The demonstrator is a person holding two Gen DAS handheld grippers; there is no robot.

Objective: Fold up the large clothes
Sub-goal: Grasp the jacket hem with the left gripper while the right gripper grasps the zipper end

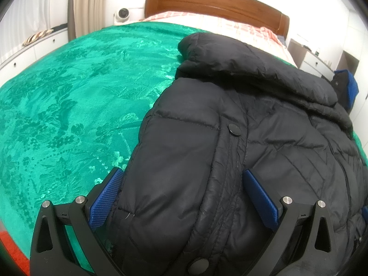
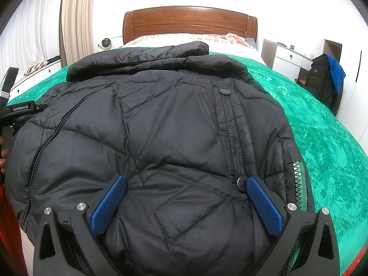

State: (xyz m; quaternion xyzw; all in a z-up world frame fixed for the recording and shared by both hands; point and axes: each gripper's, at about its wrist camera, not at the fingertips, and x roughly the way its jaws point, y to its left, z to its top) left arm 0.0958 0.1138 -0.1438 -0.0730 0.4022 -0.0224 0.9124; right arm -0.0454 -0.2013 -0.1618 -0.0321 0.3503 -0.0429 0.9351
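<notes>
Left hand-held gripper (image 1: 181,197), in the left wrist view, is spread wide, its blue pads (image 1: 105,197) set either side of the near left part of the jacket (image 1: 230,138). The left pad lies at the jacket's edge where it meets the green bedspread (image 1: 69,103); the right pad sits on the stitched placket below a snap (image 1: 234,129). Whether either pad presses the cloth I cannot tell; nothing is clamped. The jacket lies front-up on the bed, collar toward the headboard (image 1: 216,2). The likely risk here: the fill is thick and the shell slick, so closing at this spread may pinch only the top layer, or the bulge may squeeze out between the pads. The left pad could also catch bedspread along with the hem.

Right hand-held gripper (image 2: 186,204), in the right wrist view, is equally wide apart, over the jacket's near middle, its right pad just beside a lower snap and near the zipper (image 2: 296,184) at the jacket's right edge. It grips nothing. The left gripper's body shows at the far left. Judging from this, a fold lifted with uneven grips would drag the jacket askew, and the puffy fill may spring the fold back open.
</notes>
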